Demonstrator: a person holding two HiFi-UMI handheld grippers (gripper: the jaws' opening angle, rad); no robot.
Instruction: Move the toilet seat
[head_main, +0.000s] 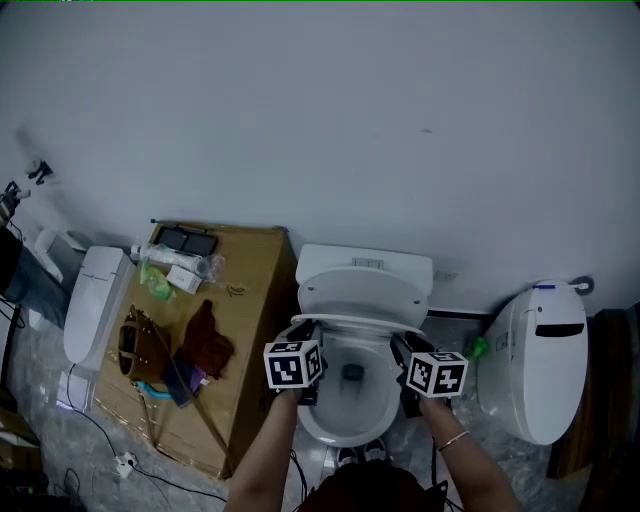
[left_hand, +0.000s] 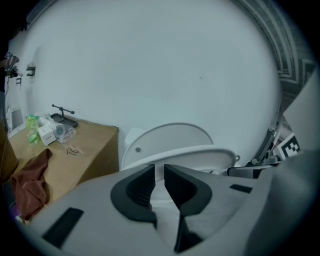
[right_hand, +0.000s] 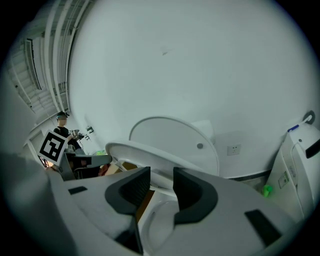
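Observation:
The white toilet (head_main: 345, 425) stands below me with its lid (head_main: 360, 290) up against the tank. Its seat (head_main: 355, 325) hangs part-way raised over the bowl. My left gripper (head_main: 305, 335) is at the seat's left side. In the left gripper view the seat (left_hand: 200, 152) runs into the narrow gap of the left gripper (left_hand: 159, 172), whose pads close on its edge. My right gripper (head_main: 405, 345) is at the seat's right side. The right gripper view shows the seat's rim (right_hand: 135, 152) passing between the wider-set pads of the right gripper (right_hand: 161, 177), in front of the lid (right_hand: 170, 135).
A cardboard box (head_main: 250, 300) stands close on the toilet's left, with bottles, a brown cloth (head_main: 207, 340) and tools on it. Another white toilet unit (head_main: 535, 360) stands to the right, and a further white unit (head_main: 95, 300) at far left. A plain wall is directly behind.

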